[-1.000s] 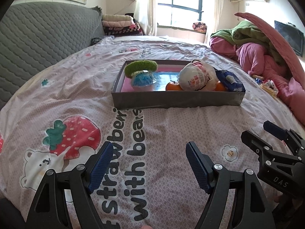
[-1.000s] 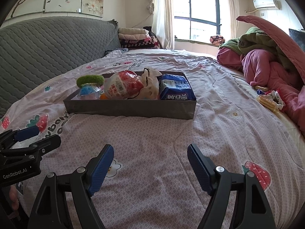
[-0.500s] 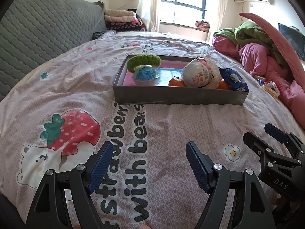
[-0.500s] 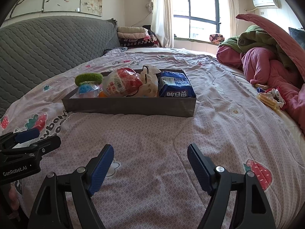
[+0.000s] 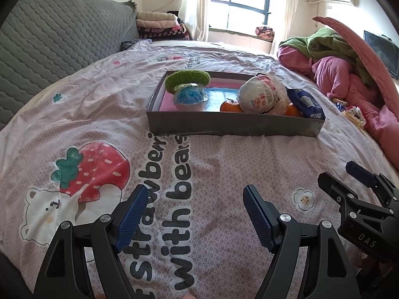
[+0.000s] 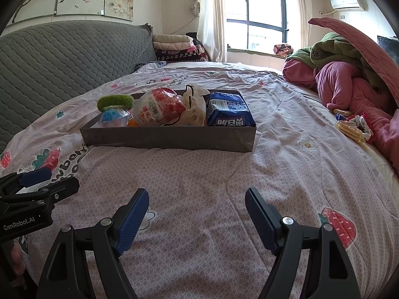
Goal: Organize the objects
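A shallow grey box (image 5: 234,124) (image 6: 167,137) lies on the pink bedspread ahead of both grippers. Inside it are a green knitted ring (image 5: 188,78) (image 6: 115,102), a blue-topped cup (image 5: 190,97) (image 6: 113,117), oranges (image 5: 230,106), a large red-and-white egg-shaped toy in a plastic bag (image 5: 259,96) (image 6: 159,107) and a blue snack packet (image 5: 308,103) (image 6: 229,111). My left gripper (image 5: 194,210) hovers open and empty over the printed lettering. My right gripper (image 6: 197,214) is open and empty too, well short of the box.
A grey quilted headboard (image 6: 62,54) runs along the left. Pink and green bedding (image 6: 349,74) is heaped at the right, with a small pile of snack wrappers (image 6: 351,125) beside it. Folded blankets (image 6: 174,46) sit by the window.
Both views have shifted slightly: the box sits a little lower in the left wrist view and slightly nearer in the right. Both grippers stay open and empty.
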{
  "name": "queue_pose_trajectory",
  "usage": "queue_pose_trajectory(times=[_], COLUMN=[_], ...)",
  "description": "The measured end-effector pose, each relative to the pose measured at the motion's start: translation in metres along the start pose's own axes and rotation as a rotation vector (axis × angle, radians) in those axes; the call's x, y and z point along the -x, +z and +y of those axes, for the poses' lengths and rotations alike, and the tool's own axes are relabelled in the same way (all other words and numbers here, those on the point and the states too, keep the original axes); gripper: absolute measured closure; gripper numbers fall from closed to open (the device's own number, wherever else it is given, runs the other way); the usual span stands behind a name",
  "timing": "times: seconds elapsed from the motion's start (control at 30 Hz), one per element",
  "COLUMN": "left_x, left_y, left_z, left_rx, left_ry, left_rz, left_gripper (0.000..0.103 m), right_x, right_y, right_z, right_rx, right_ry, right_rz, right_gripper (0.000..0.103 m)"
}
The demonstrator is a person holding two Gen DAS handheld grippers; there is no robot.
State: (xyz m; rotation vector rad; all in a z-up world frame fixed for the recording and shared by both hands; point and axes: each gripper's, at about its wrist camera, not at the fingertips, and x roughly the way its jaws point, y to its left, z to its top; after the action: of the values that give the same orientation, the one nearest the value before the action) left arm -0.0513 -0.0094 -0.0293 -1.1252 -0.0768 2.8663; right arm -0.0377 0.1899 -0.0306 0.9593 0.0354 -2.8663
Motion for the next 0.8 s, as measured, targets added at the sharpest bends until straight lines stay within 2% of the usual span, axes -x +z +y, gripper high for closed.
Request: queue_pose_trajectory(times=[0.8], left_x=[-0.0023], left_y=[-0.0001], left_z=[0.0019], left_rx=[-0.002], left_ry=[0.004], left_rz=[0.009], left_gripper=[0.024], right_x=[-0.0026], right_y=[-0.0014], right_z=[0.0003], right_rx=[0.007], right_ry=[-0.002], right_rz=[0.006], right_gripper=[0.024])
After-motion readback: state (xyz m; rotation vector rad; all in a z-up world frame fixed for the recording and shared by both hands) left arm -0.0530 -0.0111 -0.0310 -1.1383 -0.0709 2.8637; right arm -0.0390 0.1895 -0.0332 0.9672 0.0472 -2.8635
